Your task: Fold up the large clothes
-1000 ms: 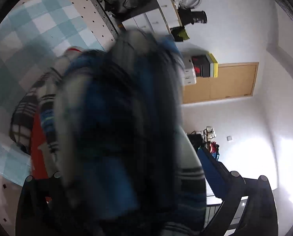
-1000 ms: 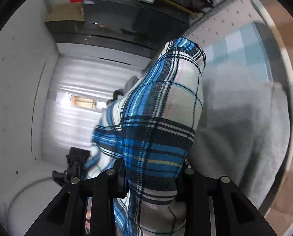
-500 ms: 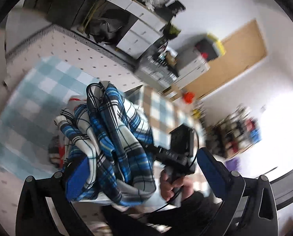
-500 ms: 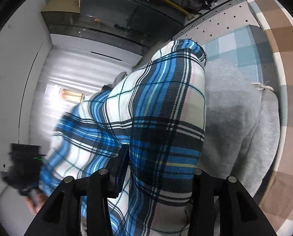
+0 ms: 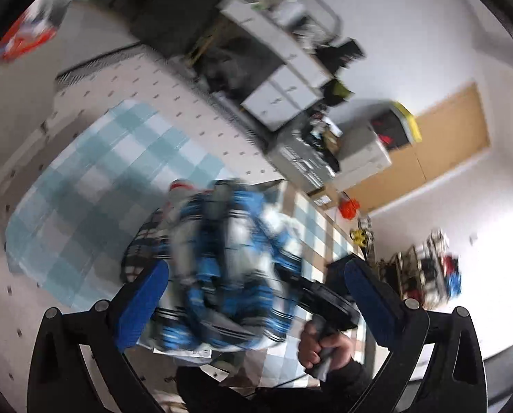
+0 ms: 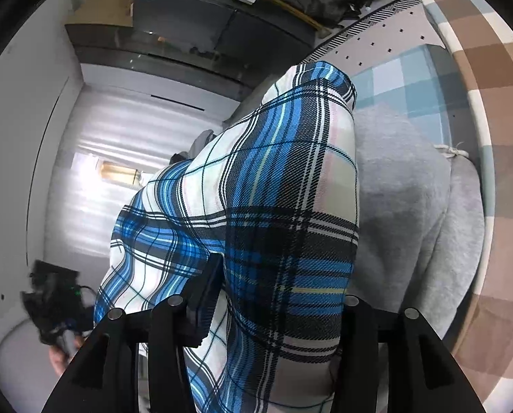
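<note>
**Plaid shirt bunched between two grippers above the bed**

The blue, white and black plaid shirt (image 6: 277, 206) hung in a thick fold straight ahead of the right gripper (image 6: 273, 313), filling the middle of its view from six o'clock up to twelve. Its fingers (image 6: 205, 296) were opening with the cloth between them; the left pad showed a dark gap beside the fabric, while the right pad was hidden behind the fold, so I could not say for sure whether it still pressed on the shirt. At three o'clock of the shirt lay a grey sweatshirt (image 6: 411, 213), touching it, and beyond that a brown checked blanket (image 6: 490, 110).

From the left gripper (image 5: 253, 296), the same shirt (image 5: 229, 261) appeared as a blurred bundle at about eleven o'clock of the gap between the blue-padded fingers (image 5: 143, 303), which stood wide apart and gripped nothing. The bundle hung over a pale blue checked cover (image 5: 94, 186) on the dotted bedspread (image 5: 194, 103). At five o'clock a hand (image 5: 325, 347) held the other gripper's handle. White drawers (image 5: 284, 79) stood near one o'clock.
</note>
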The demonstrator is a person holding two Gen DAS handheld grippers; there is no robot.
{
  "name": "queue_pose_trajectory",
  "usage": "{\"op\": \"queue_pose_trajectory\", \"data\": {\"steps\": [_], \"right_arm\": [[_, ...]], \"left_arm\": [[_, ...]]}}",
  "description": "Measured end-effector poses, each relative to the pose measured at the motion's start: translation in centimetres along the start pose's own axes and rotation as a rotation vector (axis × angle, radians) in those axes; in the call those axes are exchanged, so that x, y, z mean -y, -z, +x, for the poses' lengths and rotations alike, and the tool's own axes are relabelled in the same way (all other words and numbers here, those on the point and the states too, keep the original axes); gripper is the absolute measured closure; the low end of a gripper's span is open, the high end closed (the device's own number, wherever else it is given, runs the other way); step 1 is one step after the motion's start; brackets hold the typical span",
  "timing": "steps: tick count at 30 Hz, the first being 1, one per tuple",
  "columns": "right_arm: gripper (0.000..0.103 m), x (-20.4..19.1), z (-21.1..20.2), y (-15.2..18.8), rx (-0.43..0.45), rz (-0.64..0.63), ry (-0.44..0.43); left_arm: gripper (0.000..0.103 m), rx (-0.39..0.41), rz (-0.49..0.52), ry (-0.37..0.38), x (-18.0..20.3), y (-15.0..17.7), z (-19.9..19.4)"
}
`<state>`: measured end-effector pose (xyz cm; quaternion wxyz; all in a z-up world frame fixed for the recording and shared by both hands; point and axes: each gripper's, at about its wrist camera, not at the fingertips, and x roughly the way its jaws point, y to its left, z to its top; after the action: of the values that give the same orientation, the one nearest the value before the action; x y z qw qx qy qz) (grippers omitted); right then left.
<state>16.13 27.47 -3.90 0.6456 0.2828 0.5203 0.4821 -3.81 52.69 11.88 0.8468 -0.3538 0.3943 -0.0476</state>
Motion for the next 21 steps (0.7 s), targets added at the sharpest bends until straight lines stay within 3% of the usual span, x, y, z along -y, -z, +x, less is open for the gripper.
{"op": "queue_pose_trajectory", "data": {"steps": [1,4,6,10,13,15,16,21], "right_arm": [[0.051,-0.1,0.1,0.0,0.003,-0.001,0.01],[0.047,-0.3,0.1,0.0,0.016,0.001,0.029],[0.044,-0.5,0.0,0.0,0.017,0.004,0.031],[0.038,-0.4,-0.1,0.1,0.015,0.004,0.05],[0.029,0.1,-0.2,-0.1,0.013,-0.014,0.089],[0.025,-0.2,-0.1,-0.1,0.01,-0.067,0.131],[0.021,-0.4,0.0,-0.1,0.007,-0.095,0.147],[0.02,-1.7,0.3,-0.3,0.013,-0.194,0.263]], "left_arm": [[0.003,0.001,0.049,0.01,2.1,0.4,-0.1],[0.003,-0.052,0.131,0.139,6.9,1.7,2.5],[0.003,-0.121,0.135,0.136,7.5,2.0,5.7],[0.003,-0.182,0.008,0.03,2.3,2.1,10.7],[0.003,-0.123,-0.169,0.146,-4.5,1.8,10.9],[0.003,-0.089,-0.214,0.214,-6.7,2.1,10.6],[0.005,-0.073,-0.22,0.236,-7.6,2.2,10.5],[0.01,-0.056,-0.177,0.284,-8.6,2.3,10.3]]}}
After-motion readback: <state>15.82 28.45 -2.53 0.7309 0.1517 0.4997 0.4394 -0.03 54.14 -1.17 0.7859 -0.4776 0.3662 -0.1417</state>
